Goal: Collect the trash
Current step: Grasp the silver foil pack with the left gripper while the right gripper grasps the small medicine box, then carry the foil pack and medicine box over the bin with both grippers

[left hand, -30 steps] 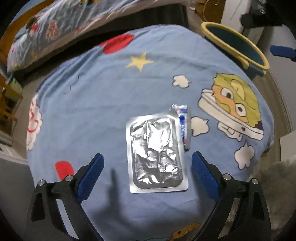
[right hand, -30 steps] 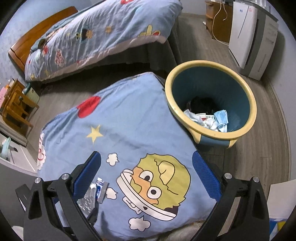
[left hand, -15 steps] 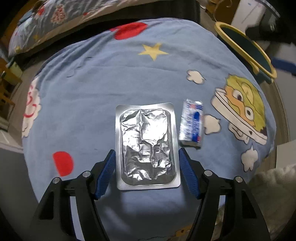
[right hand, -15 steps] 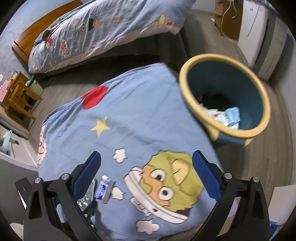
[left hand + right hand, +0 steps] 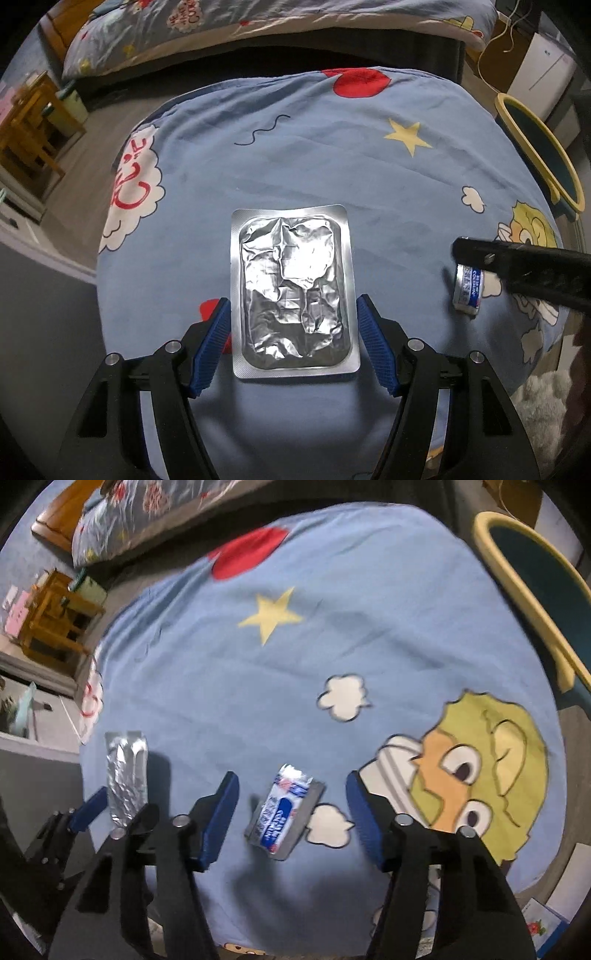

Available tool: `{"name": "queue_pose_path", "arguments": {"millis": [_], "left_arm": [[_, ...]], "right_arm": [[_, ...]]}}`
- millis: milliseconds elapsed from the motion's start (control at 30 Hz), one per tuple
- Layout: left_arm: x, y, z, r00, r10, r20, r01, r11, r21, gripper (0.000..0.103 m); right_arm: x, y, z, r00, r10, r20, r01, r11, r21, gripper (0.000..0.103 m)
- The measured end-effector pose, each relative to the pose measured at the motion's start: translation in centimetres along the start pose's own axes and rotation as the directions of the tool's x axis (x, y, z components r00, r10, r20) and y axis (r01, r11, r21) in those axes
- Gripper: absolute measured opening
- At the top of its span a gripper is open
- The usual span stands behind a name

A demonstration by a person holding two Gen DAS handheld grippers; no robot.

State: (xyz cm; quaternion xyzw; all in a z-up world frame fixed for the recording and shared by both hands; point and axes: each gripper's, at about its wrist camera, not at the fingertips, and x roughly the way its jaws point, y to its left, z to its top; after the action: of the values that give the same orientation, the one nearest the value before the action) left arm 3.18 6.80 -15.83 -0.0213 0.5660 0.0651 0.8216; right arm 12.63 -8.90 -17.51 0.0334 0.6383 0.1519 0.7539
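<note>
Straddling the foil tray (image 5: 293, 291), the left claw (image 5: 293, 345) has just been closing; its blue pads sit at the tray's long edges, contact uncertain. Right claw (image 5: 291, 814) has just been closing, still apart around the small wrapper (image 5: 284, 810). Both items lie on the blue cartoon-print cover (image 5: 332, 166); bin (image 5: 532, 572) beyond its far right edge.

Each gripper was built of matte black plastic arms with angular cut-outs. The left gripper (image 5: 293, 341) and the right gripper (image 5: 291, 818) both carried ribbed blue pads on their fingers, and round silver screws marked the pivot joints.
</note>
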Motion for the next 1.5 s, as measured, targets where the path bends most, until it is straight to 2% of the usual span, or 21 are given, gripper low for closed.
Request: {"name": "queue_pose_path", "arguments": {"millis": [33,67,100,133,333,367,400,700,900,1067,1167,1300,1367,1500], "left_arm": [[0.0,0.1,-0.1,1.000,-0.002,0.001,0.002,1.000,0.000,0.069],[0.2,0.6,0.2,1.000,-0.006,0.000,0.006,1.000,-0.003,0.069],[0.2,0.8,0.3,1.000,-0.009,0.000,0.009,1.000,-0.009,0.069],[0.2,0.9,0.3,1.000,-0.015,0.001,0.015,1.000,-0.018,0.069],[0.0,0.5,0.6,0.999,-0.037,0.015,0.037,0.999,-0.021,0.069],[-0.1,0.3,0.8,0.999,-0.041,0.020,0.042,0.999,-0.017,0.069],[-0.2,0.1,0.9,0.999,-0.043,0.025,0.043,0.999,-0.012,0.069],[-0.7,-0.8,1.8,0.997,-0.054,0.046,0.056,0.998,-0.032,0.069],[-2.8,-3.4,2.8,0.991,-0.040,0.125,0.035,0.999,0.040,0.069],[-4.7,-6.7,4.4,0.981,-0.050,0.188,0.025,0.991,0.134,0.069],[-5.3,-8.7,5.8,0.976,-0.058,0.212,0.018,0.983,0.185,0.069],[-5.7,-11.2,7.5,0.969,-0.082,0.231,0.029,0.973,0.227,0.069],[-5.8,-12.9,8.5,0.966,-0.101,0.239,0.037,0.965,0.259,0.069],[-6.1,-16.1,10.0,0.955,-0.146,0.260,0.060,0.948,0.313,0.069]], "right_arm": [[0.0,0.5,-0.1,1.000,-0.028,0.009,0.029,0.999,-0.021,0.054],[0.1,0.9,-0.2,0.998,-0.056,0.012,0.056,0.997,-0.046,0.048],[0.2,0.9,-0.1,0.997,-0.076,0.016,0.077,0.995,-0.061,0.036],[0.1,0.9,-0.1,0.996,-0.092,0.019,0.093,0.993,-0.073,0.028],[-0.8,0.1,-0.1,0.997,-0.073,0.035,0.075,0.995,-0.064,0.023],[-1.2,-0.3,-0.1,0.997,-0.062,0.044,0.065,0.996,-0.061,0.015],[-1.5,-0.4,0.1,0.997,-0.052,0.049,0.055,0.997,-0.056,0.012],[-4.9,-2.3,0.5,0.992,0.007,0.124,-0.006,1.000,-0.013,0.011],[-8.7,-2.7,3.3,0.976,0.031,0.215,-0.028,0.999,-0.015,0.011],[-12.8,-4.1,5.3,0.952,0.013,0.307,0.001,0.999,-0.046,0.011],[-15.8,-5.7,6.5,0.928,-0.008,0.372,0.031,0.998,-0.054,0.011],[-19.0,-8.9,8.2,0.897,-0.032,0.440,0.051,0.998,-0.031,0.011],[-19.8,-11.1,8.7,0.880,-0.076,0.469,0.090,0.996,-0.008,0.011],[-19.9,-15.7,9.5,0.875,-0.079,0.478,0.036,0.994,0.099,0.011]]}}
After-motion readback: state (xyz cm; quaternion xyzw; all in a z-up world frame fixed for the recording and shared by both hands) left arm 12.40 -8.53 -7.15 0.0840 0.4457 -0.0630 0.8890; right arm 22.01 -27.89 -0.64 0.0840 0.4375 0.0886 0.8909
